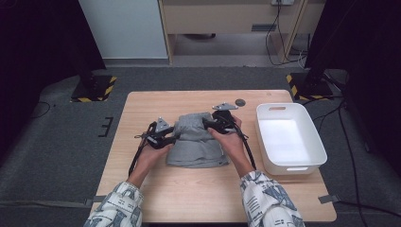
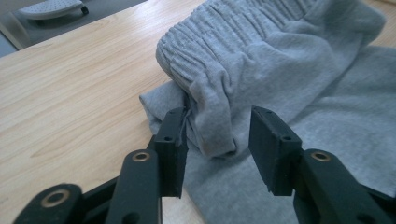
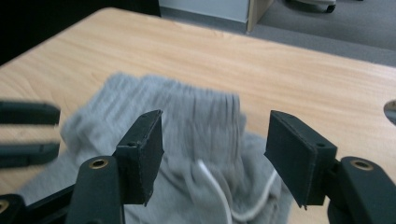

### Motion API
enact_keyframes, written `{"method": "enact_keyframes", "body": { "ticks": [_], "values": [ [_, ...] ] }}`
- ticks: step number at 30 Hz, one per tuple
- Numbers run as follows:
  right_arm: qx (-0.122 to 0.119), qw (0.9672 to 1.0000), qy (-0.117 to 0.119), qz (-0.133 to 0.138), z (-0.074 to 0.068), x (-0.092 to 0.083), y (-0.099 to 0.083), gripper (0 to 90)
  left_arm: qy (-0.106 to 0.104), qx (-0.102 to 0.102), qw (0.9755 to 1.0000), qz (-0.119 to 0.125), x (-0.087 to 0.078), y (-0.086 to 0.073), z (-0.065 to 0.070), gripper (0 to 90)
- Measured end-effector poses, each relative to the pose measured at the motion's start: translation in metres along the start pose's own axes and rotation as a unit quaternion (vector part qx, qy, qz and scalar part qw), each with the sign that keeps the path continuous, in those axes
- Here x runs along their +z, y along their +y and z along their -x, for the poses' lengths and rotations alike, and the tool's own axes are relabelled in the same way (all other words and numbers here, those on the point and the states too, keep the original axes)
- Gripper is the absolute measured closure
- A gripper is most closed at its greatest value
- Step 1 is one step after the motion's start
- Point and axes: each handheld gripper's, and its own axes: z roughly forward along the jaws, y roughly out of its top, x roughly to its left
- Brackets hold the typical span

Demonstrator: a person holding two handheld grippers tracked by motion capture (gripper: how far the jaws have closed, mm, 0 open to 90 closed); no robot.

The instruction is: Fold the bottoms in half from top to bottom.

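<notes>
A grey sweat garment (image 1: 196, 142) lies folded in the middle of the wooden table (image 1: 142, 109), its ribbed waistband bunched up on top. My left gripper (image 1: 174, 137) is at the garment's left side. In the left gripper view a fold of the waistband (image 2: 210, 107) hangs between the open jaws of my left gripper (image 2: 218, 121), brushing one pad and clear of the other. My right gripper (image 1: 206, 124) is over the garment's upper right. It (image 3: 215, 126) stands open above the waistband (image 3: 196, 116) and a white drawstring (image 3: 212, 186), holding nothing.
A white plastic bin (image 1: 265, 142) stands on the table's right side, close to my right hand. A small dark round thing (image 1: 240, 101) lies near the far edge. Bare wood surrounds the garment on the left and front.
</notes>
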Motion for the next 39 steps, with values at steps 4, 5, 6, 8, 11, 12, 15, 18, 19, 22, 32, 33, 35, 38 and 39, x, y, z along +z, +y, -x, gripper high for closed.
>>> {"method": "enact_keyframes", "body": {
  "ticks": [4,5,6,8,11,12,15,18,19,22,32,33,35,38,39],
  "values": [
    [0.017,0.9998,-0.01,0.0,-0.002,0.008,0.013,37.2,-0.007,0.003,1.0,0.005,-0.005,-0.005,0.002,55.5],
    [0.021,0.9997,-0.015,0.001,-0.002,0.011,0.017,37.5,-0.007,0.002,1.0,0.006,-0.006,-0.006,0.002,55.2],
    [0.023,0.9995,-0.02,0.0,-0.002,0.014,0.02,37.7,-0.007,0.002,1.0,0.007,-0.006,-0.006,0.002,55.0],
    [0.029,0.9992,-0.026,0.0,-0.002,0.019,0.026,38.2,-0.003,-0.001,0.9999,0.012,-0.009,-0.005,0.001,55.0],
    [0.039,0.9984,-0.038,-0.012,0.0,0.027,0.03,40.6,-0.003,-0.004,0.9998,0.018,-0.012,-0.005,0.002,55.4],
    [0.038,0.9982,-0.043,-0.018,0.001,0.029,0.03,42.3,-0.002,0.0,0.9998,0.019,-0.013,-0.004,0.002,55.7],
    [0.032,0.9978,-0.042,-0.039,0.003,0.032,0.025,46.1,0.001,0.002,0.9996,0.028,-0.016,-0.002,0.003,57.0],
    [0.025,0.9981,-0.035,-0.043,0.003,0.027,0.015,47.6,0.005,-0.002,0.9994,0.035,-0.019,0.002,0.001,57.7],
    [0.023,0.9982,-0.035,-0.044,0.003,0.024,0.012,47.6,0.006,-0.007,0.9993,0.037,-0.019,0.003,0.0,57.8],
    [0.016,0.9984,-0.029,-0.047,0.004,0.016,0.002,48.4,0.008,-0.014,0.9991,0.039,-0.02,0.006,0.0,57.7],
    [0.0,0.9981,-0.003,-0.061,0.0,-0.002,-0.034,48.0,0.015,-0.017,0.9989,0.041,-0.017,0.012,0.003,57.6],
    [0.001,0.998,-0.001,-0.063,-0.001,-0.003,-0.037,48.1,0.016,-0.017,0.9989,0.042,-0.017,0.013,0.003,57.6],
    [-0.004,0.9978,0.004,-0.066,-0.003,-0.004,-0.041,48.1,0.018,-0.018,0.9988,0.043,-0.017,0.016,0.003,57.3],
    [-0.013,0.9974,0.008,-0.071,-0.006,-0.006,-0.047,47.7,0.021,-0.02,0.9984,0.049,-0.017,0.022,0.003,57.0],
    [-0.013,0.9973,0.008,-0.072,-0.007,-0.006,-0.049,47.6,0.023,-0.022,0.9982,0.051,-0.017,0.024,0.003,57.0]
  ]
}}
